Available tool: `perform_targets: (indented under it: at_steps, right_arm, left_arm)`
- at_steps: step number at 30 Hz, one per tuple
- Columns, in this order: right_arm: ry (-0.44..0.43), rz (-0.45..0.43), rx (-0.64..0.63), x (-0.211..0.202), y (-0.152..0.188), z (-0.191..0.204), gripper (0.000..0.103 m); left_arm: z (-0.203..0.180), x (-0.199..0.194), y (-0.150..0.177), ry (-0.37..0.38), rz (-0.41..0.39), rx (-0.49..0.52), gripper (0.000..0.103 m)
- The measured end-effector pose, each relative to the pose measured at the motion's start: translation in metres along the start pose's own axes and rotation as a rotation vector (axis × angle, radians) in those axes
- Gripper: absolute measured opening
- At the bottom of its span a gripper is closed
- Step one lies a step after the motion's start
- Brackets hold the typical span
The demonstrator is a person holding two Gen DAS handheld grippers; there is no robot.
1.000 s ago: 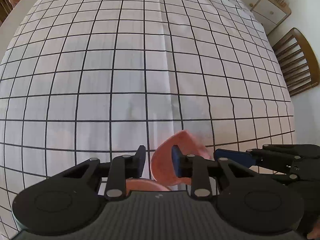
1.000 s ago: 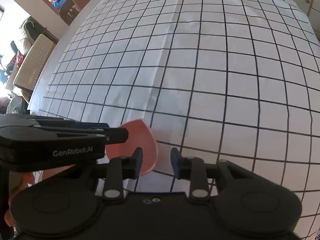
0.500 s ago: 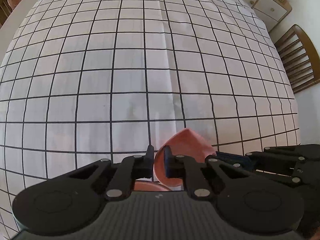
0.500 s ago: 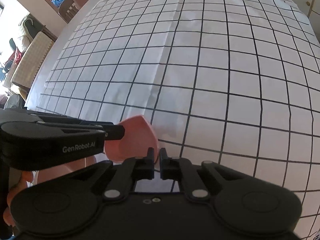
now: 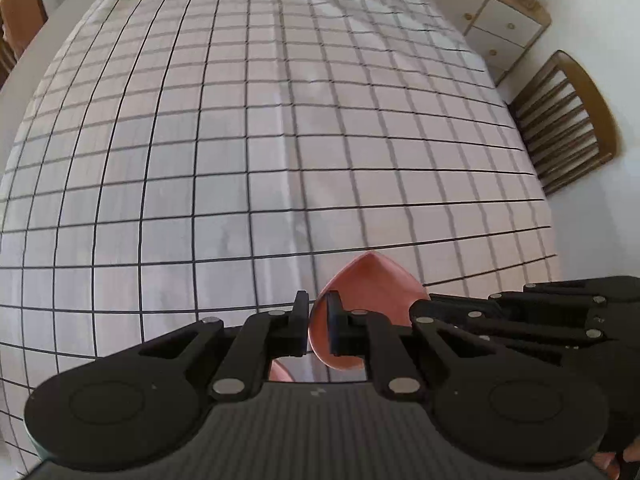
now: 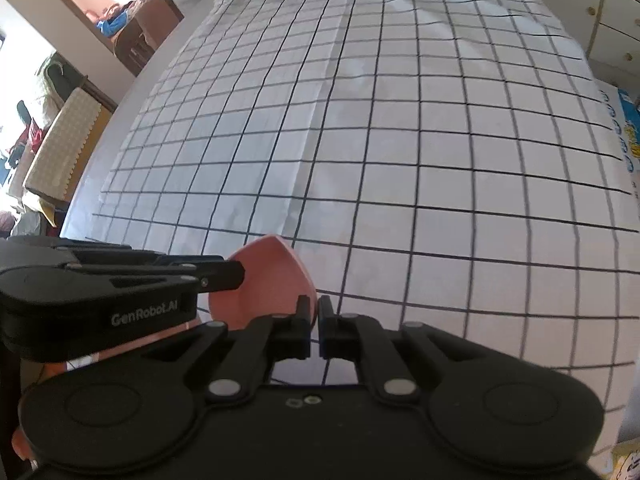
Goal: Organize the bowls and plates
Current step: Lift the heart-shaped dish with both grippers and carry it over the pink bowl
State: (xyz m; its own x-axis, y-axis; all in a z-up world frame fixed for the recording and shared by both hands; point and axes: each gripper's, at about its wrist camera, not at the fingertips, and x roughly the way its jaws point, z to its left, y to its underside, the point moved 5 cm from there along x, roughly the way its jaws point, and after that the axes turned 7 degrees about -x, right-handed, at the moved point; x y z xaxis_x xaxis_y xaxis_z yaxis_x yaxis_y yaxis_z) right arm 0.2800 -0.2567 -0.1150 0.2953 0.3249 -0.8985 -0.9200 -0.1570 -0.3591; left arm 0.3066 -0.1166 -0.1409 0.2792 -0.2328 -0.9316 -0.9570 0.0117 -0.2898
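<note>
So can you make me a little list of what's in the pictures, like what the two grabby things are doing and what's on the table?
held thing: pink bowl, heart-like shape, tilted up off the table
left gripper: fingers shut on the bowl's rim
right gripper: fingers shut on the bowl's rim at the other side
second pink dish: a sliver shows below the left gripper, kind unclear
table cover: white tablecloth with black grid
nearby: wooden chair at the table's right side
</note>
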Motion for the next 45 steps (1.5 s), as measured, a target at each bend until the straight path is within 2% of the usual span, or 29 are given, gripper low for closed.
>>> perform_targets:
  at_steps: [10,17,22,33,45]
  right_arm:
    - [0.016,-0.065,0.033,-0.064,0.017,-0.007,0.002]
    - [0.026,-0.105,0.053,-0.105,0.045,-0.012,0.002]
    - [0.042,-0.119,0.079,-0.122,0.067,-0.018,0.002]
    - [0.062,-0.098,0.118,-0.133,0.119,-0.029,0.002]
    - [0.090,-0.063,0.129,-0.113,0.153,-0.033,0.002]
  left_arm:
    - [-0.041,-0.046,0.016,0.059,-0.039,0.052,0.009]
    - [-0.069,-0.071,0.040,0.100,-0.048,0.112,0.009]
    - [-0.087,-0.078,0.064,0.127,-0.027,0.147,0.009]
    - [-0.107,-0.072,0.112,0.163,0.040,0.193,0.009]
    - [-0.115,-0.043,0.138,0.104,0.083,0.244,0.009]
